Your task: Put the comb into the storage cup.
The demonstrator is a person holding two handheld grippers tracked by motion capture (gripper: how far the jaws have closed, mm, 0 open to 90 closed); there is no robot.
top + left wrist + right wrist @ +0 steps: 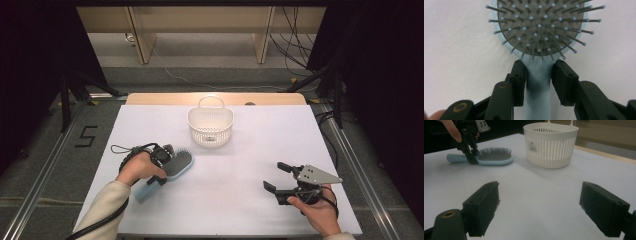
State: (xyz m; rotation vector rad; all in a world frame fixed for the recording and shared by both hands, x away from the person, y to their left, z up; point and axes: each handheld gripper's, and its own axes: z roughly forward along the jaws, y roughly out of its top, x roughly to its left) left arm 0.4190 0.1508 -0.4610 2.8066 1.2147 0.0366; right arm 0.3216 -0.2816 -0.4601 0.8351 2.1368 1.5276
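Currently, left to right:
Left gripper [537, 75]: your jaws straddle the hairbrush [176, 165] neck, one pad touching, the other just off; not clamped.
Hairbrush: flat on worktop [240, 165], near basket [210, 126].
Risk: lifting now, brush pivots, slips.
Right gripper [275, 177]: jaws released, idle.

This looks like a lab or recording studio set up for filming handwork, not a home. A plain white table [225, 200] stands inside a metal frame whose rails [42, 170] run along the floor on the left and right. Black curtains [30, 60] close off both sides, and tripod legs [67, 92] stand at the far corners. Loose cables [295, 45] trail over the grey floor at the far right. A black figure five [86, 136] is marked on the floor at the left.
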